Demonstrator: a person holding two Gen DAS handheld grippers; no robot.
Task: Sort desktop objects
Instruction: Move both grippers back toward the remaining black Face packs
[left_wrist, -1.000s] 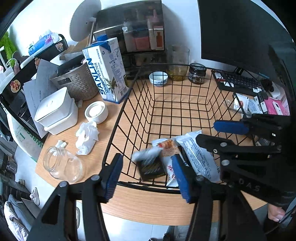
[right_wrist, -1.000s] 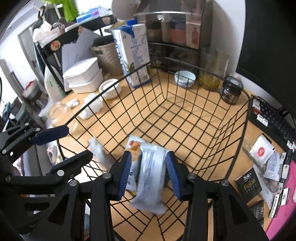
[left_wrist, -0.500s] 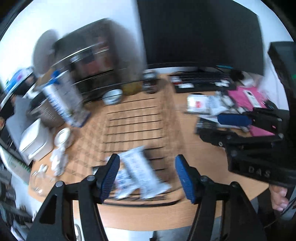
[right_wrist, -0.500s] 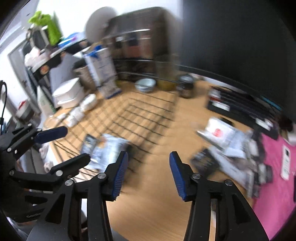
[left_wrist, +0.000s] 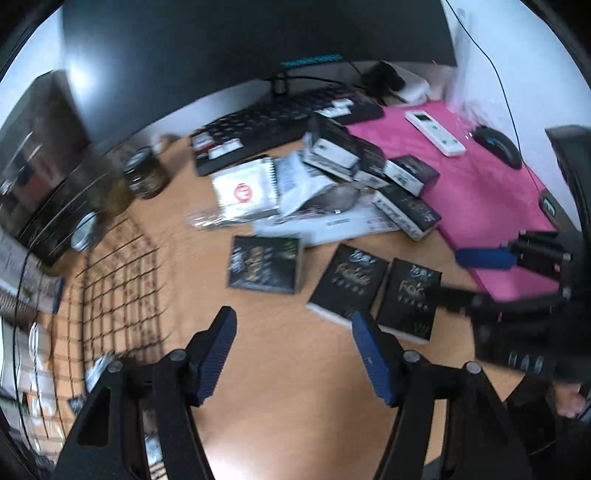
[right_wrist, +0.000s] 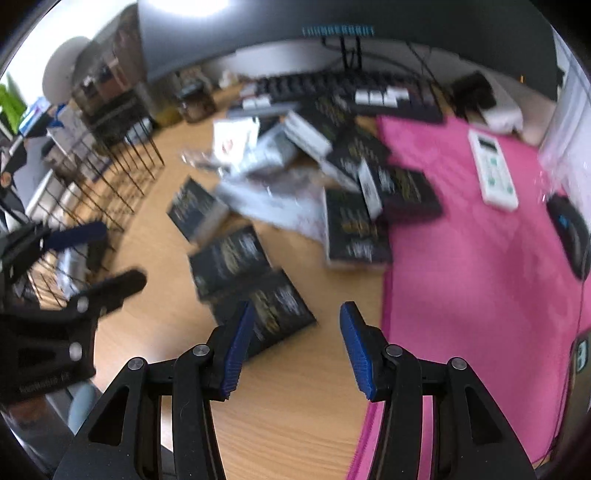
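Observation:
Several black packets with gold lettering lie on the wooden desk: one (left_wrist: 264, 266) apart, two (left_wrist: 349, 284) (left_wrist: 410, 299) side by side. Behind them is a pile of black boxes and silver pouches (left_wrist: 332, 184). My left gripper (left_wrist: 291, 321) hovers over bare desk just before these packets, its jaws opening with nothing between them. My right gripper (right_wrist: 297, 310) is open and holds nothing; its left pad is over the corner of the nearest black packet (right_wrist: 273, 302). The black wire basket (left_wrist: 110, 280) stands at the left with packets inside.
A pink mat (right_wrist: 461, 258) covers the desk's right side, with a white remote (right_wrist: 493, 170) and a black mouse (right_wrist: 570, 229) on it. A keyboard (left_wrist: 280, 118) and monitor stand behind the pile. A dark jar (left_wrist: 146, 177) sits near the basket.
Both grippers swung right, from over the basket to the packet pile. The right gripper let go of the white packet, which stayed in the basket. Both now hold nothing.

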